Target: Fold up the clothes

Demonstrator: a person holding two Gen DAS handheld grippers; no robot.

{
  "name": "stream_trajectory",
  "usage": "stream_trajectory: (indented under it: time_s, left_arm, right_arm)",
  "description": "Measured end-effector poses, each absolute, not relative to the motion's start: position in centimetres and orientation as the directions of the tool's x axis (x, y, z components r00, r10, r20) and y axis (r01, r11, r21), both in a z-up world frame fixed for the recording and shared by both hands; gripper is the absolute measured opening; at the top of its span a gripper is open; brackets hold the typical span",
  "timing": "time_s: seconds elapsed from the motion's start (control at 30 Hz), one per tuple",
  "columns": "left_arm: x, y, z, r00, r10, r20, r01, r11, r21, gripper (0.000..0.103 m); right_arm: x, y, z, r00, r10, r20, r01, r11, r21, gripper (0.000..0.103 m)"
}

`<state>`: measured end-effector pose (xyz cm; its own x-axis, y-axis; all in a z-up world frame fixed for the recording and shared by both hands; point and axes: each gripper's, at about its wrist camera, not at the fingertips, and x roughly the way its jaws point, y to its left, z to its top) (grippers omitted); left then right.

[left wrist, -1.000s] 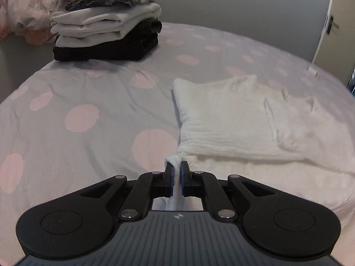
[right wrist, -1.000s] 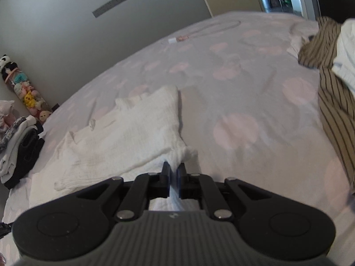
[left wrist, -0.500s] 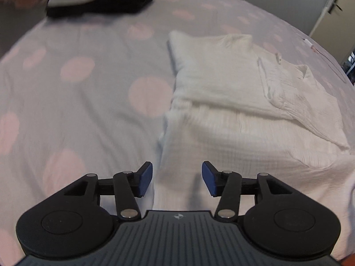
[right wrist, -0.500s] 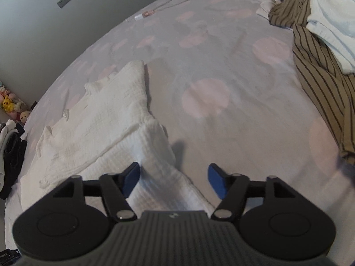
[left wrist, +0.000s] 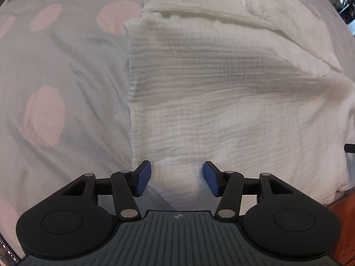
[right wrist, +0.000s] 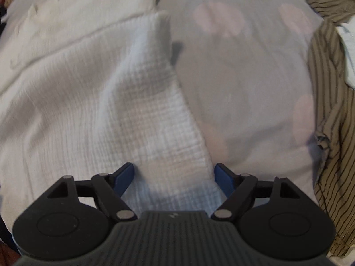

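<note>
A pale grey bedspread with pink dots (left wrist: pixel 55 71) lies beneath our white crinkled cotton garment (left wrist: pixel 221 93), folded flat beside a brown striped shirt (right wrist: pixel 328 115). Our left gripper (left wrist: pixel 177 178) and right gripper (right wrist: pixel 174 179) point down over its near edge, jaws opening, pads clear of the cloth.

Both wrist views close above garment (left wrist: pixel 221 88)

Bare dotted bedsheet (left wrist: pixel 55 71) open left of the white garment (left wrist: pixel 221 88) and on its right (right wrist: pixel 244 77) up to the striped shirt (right wrist: pixel 328 122), which blocks that side
</note>
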<state>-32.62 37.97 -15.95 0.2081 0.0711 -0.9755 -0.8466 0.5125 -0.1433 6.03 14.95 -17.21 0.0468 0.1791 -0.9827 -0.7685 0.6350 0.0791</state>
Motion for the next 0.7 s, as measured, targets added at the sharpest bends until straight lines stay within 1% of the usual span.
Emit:
stream_trajectory:
  time_s: [0.03, 0.07, 0.1, 0.13, 0.17, 0.2, 0.23, 0.27, 0.3, 0.33, 0.37, 0.47, 0.6, 0.7]
  left_arm:
    - [-32.4, 37.8, -16.2, 0.195, 0.072, -0.978, -0.844, 0.520, -0.130, 0.062]
    - [-32.4, 37.8, -16.2, 0.196, 0.074, -0.978, -0.846, 0.517, -0.131, 0.060]
    - [-32.5, 37.7, -16.1, 0.197, 0.080, -0.977, -0.847, 0.516, -0.128, 0.055]
    - [-32.5, 37.6, -16.1, 0.195, 0.091, -0.977, -0.847, 0.517, -0.121, 0.052]
    - [-32.5, 37.5, -16.1, 0.192, 0.101, -0.976, -0.848, 0.517, -0.114, 0.045]
    - [-32.6, 37.5, -16.1, 0.193, 0.112, -0.975, -0.851, 0.513, -0.110, 0.037]
    - [-32.7, 37.4, -16.0, 0.194, 0.122, -0.973, -0.855, 0.508, -0.107, 0.034]
    - [-32.8, 37.5, -15.9, 0.203, 0.130, -0.970, -0.858, 0.501, -0.112, 0.024]
    - [-33.0, 37.5, -15.7, 0.225, 0.140, -0.964, -0.860, 0.494, -0.129, 0.015]
    - [-33.1, 37.5, -15.5, 0.247, 0.151, -0.957, -0.861, 0.488, -0.145, 0.012]
    - [-33.3, 37.6, -15.2, 0.268, 0.164, -0.949, -0.860, 0.484, -0.159, 0.008]
    - [-33.7, 37.9, -14.1, 0.325, 0.218, -0.920, -0.860, 0.474, -0.191, 0.002]
    - [-34.4, 37.9, -12.1, 0.395, 0.340, -0.854, -0.862, 0.459, -0.217, 0.000]
    - [-34.4, 38.1, -11.1, 0.406, 0.424, -0.810, -0.866, 0.461, -0.193, 0.000]
  right_arm:
    - [5.7, 15.2, -17.4, 0.052, 0.165, -0.985, -0.783, 0.619, 0.062, 0.080]
    - [5.4, 15.4, -17.5, 0.058, 0.156, -0.986, -0.796, 0.603, 0.049, 0.075]
    - [5.1, 15.4, -17.3, 0.064, 0.168, -0.984, -0.806, 0.590, 0.048, 0.071]
    - [4.8, 15.2, -17.1, 0.070, 0.188, -0.980, -0.812, 0.581, 0.054, 0.062]
    - [4.5, 15.0, -16.9, 0.074, 0.213, -0.974, -0.818, 0.572, 0.062, 0.047]
    - [4.3, 14.7, -16.6, 0.077, 0.240, -0.968, -0.822, 0.564, 0.075, 0.037]
    - [4.1, 14.3, -16.3, 0.081, 0.268, -0.960, -0.825, 0.559, 0.086, 0.020]
    - [3.8, 14.1, -16.0, 0.093, 0.293, -0.952, -0.827, 0.554, 0.090, 0.014]
    - [3.6, 13.8, -15.6, 0.108, 0.316, -0.943, -0.831, 0.549, 0.089, 0.013]
    - [3.5, 13.6, -15.3, 0.121, 0.338, -0.933, -0.833, 0.546, 0.090, 0.011]
    - [3.5, 13.5, -14.9, 0.131, 0.360, -0.924, -0.831, 0.549, 0.096, 0.011]
    - [3.8, 12.8, -13.7, 0.159, 0.428, -0.890, -0.815, 0.565, 0.126, 0.010]
    - [4.5, 11.8, -12.4, 0.196, 0.529, -0.826, -0.775, 0.599, 0.200, 0.010]
    - [4.7, 10.5, -11.6, 0.237, 0.589, -0.773, -0.736, 0.628, 0.253, 0.010]
